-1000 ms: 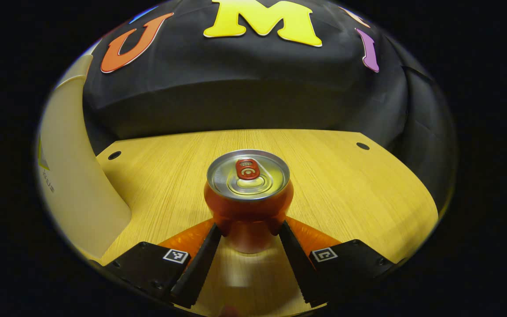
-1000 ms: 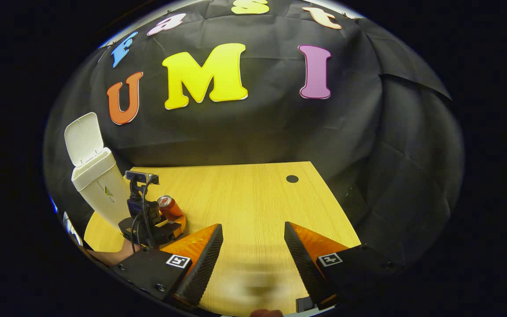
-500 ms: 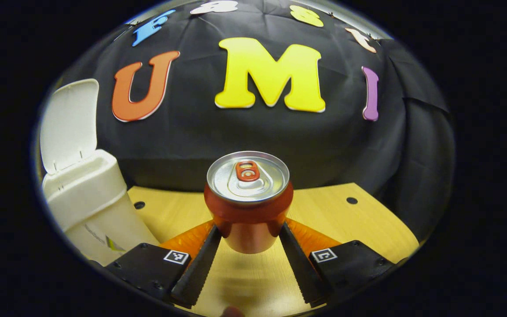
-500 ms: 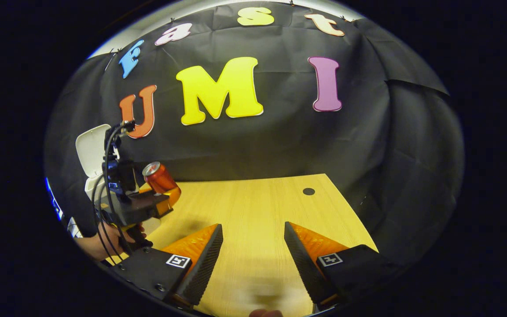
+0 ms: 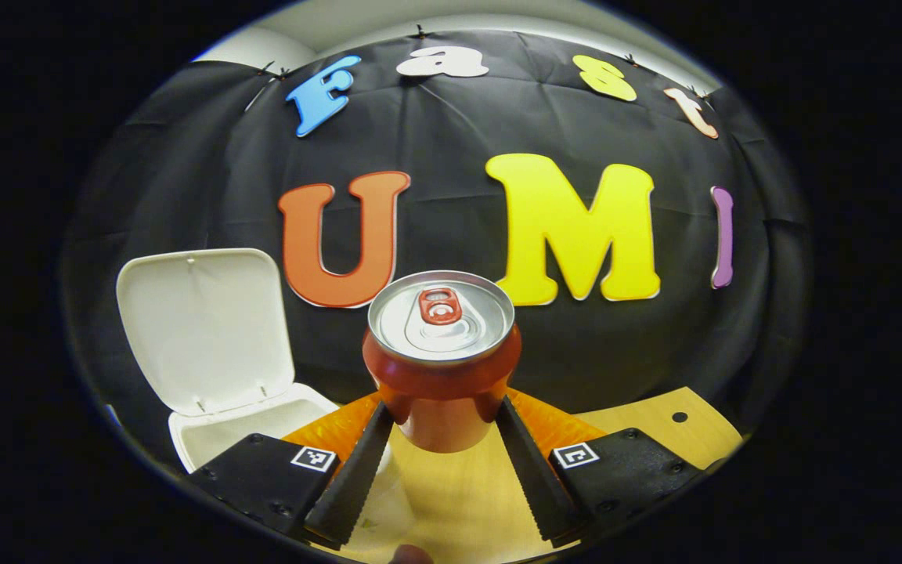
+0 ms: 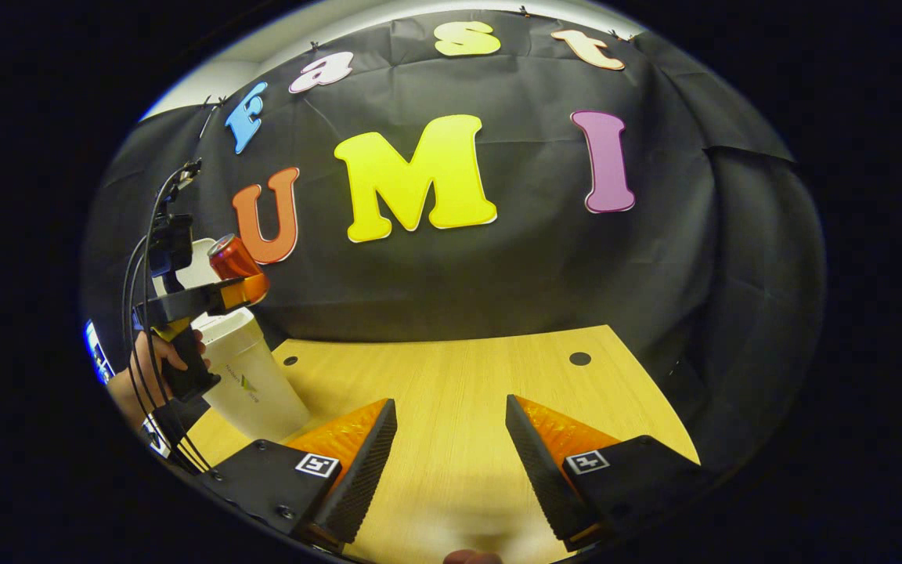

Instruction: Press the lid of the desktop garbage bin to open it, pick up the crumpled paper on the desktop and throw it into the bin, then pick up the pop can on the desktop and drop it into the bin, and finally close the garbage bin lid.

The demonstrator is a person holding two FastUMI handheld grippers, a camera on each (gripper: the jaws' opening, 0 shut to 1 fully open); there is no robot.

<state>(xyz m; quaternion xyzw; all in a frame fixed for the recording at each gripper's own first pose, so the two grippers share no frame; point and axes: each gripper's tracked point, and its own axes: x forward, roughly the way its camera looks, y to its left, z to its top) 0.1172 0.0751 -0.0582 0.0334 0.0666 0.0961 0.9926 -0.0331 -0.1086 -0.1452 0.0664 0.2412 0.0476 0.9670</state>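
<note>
While the left gripper (image 5: 441, 419) pinches the pop can (image 5: 441, 356) upright between both fingers in the left gripper view, the garbage bin (image 5: 220, 431) sits just left and below, its lid (image 5: 204, 329) raised. From the right gripper view, the right gripper (image 6: 451, 439) hovers spread over the bare table (image 6: 459, 376), well apart from the bin; a hand (image 6: 149, 368) lifts the can above the bin's mouth.

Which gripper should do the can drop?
Left. The left gripper is shut on the pop can, raised beside the open garbage bin. The right gripper is open over the desktop, farther off.
</note>
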